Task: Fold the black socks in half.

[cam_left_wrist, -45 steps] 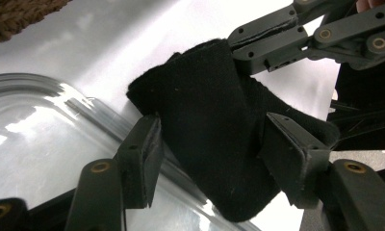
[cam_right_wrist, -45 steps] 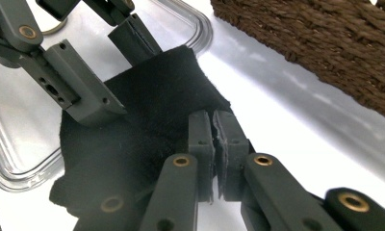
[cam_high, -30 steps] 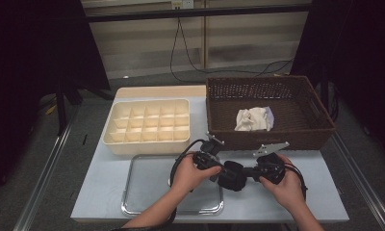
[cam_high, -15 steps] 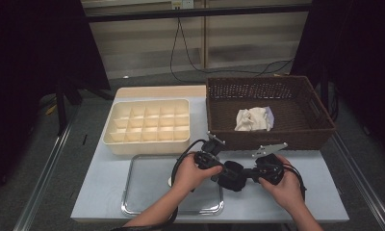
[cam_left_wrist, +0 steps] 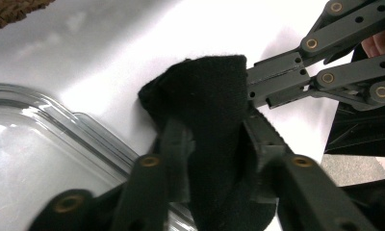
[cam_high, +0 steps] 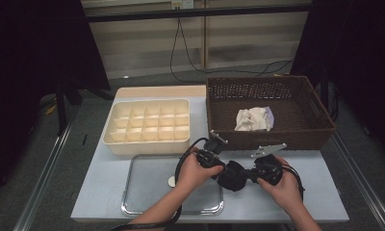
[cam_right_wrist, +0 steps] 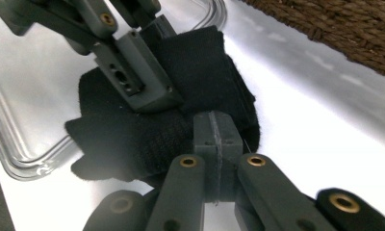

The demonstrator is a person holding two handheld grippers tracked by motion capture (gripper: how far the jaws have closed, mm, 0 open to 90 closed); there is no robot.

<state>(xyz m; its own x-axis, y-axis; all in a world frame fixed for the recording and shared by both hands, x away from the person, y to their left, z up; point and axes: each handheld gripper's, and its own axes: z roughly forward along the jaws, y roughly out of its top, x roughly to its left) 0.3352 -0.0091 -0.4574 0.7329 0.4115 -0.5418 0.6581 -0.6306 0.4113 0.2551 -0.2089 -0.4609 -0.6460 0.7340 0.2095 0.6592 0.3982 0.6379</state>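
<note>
In the high view, both hands sit where they were a second ago, at the near edge of the desk (cam_high: 325, 192), and the black cloth (cam_high: 233, 175) hangs between the left tongs (cam_high: 219, 169) and the right tongs (cam_high: 250, 174), just right of the metal tray (cam_high: 147, 192). The left jaws have just been closing, with the cloth between them. Behind stand a cream compartment box (cam_high: 147, 126) and a brown woven basket (cam_high: 320, 130) with a white crumpled cloth (cam_high: 252, 118) inside; the basket's front wall is near the tongs. The hands cover most of both tools, so the jaws are hard to read here.

In the left gripper view, the left tongs (cam_left_wrist: 217, 137) are clamped on the black cloth (cam_left_wrist: 210, 101), a fold bulging between the jaws. The right tongs (cam_left_wrist: 258, 89) meet the cloth from the right. The tray (cam_left_wrist: 32, 139) lies lower left, cut off by the frame.

In the right gripper view, the right tongs (cam_right_wrist: 213, 130) are pressed together, pinching an edge of the black cloth (cam_right_wrist: 133, 139). The left tongs (cam_right_wrist: 154, 82) grip it from above. The tray (cam_right_wrist: 17, 144) and basket (cam_right_wrist: 340, 29) are partly out of frame.
</note>
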